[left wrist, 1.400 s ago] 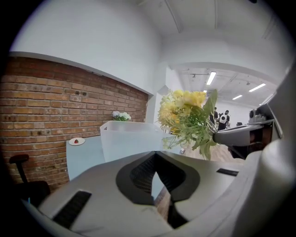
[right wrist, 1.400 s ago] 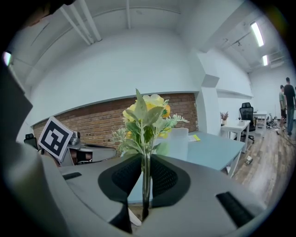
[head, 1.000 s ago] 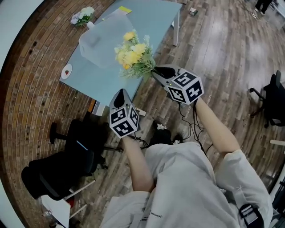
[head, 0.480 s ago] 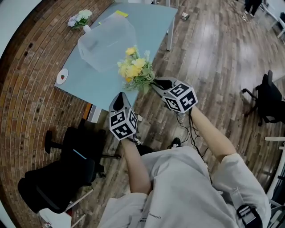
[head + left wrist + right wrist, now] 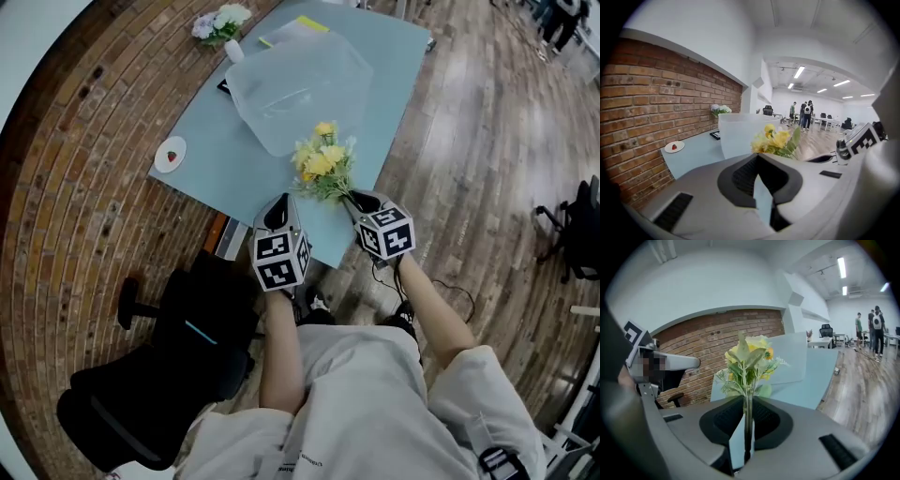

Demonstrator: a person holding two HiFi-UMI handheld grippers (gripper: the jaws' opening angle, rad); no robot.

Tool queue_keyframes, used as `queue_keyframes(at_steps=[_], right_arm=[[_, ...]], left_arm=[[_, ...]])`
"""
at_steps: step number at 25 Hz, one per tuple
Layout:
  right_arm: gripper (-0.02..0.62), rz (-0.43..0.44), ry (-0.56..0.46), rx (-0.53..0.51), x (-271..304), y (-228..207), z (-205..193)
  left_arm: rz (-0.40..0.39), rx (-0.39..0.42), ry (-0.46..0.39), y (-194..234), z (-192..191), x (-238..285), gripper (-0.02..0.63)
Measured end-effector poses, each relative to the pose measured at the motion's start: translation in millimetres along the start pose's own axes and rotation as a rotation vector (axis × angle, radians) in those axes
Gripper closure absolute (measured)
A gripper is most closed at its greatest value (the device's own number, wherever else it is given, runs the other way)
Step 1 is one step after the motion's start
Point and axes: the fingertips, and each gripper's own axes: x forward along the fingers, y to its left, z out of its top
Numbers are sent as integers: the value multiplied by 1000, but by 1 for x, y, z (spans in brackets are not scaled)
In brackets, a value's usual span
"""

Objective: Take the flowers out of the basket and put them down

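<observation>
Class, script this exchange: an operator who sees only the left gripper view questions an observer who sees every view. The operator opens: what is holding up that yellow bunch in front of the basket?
Observer: The right gripper, shut on the stem of the yellow flowers.
Operator: Are they clear of the basket?
Observer: Yes. The head view shows them outside the basket, against the table's near corner.
Operator: Anything on the floor to the person's left?
Observer: A black office chair, close to the table's near edge.
</observation>
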Motion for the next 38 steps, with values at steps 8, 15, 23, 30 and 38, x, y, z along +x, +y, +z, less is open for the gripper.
queue_keyframes(at_steps=[8, 15, 23, 30, 38], right_arm=[[509, -123, -6, 157, 69, 17, -43], [505, -224, 29, 189, 89, 1, -59], [276, -154, 119, 113, 98, 20, -69], [276, -179, 21, 116, 36, 1, -39], [277, -184, -193, 207, -75, 15, -8]], left_arm=[[-200, 58, 97, 35, -44, 24, 586], [-275, 31, 132, 29, -63, 37, 586], [-245, -33, 148, 43, -71, 20, 586], [-196, -54, 117, 34, -72, -7, 586], [-137, -37, 31, -2, -49, -62, 586]])
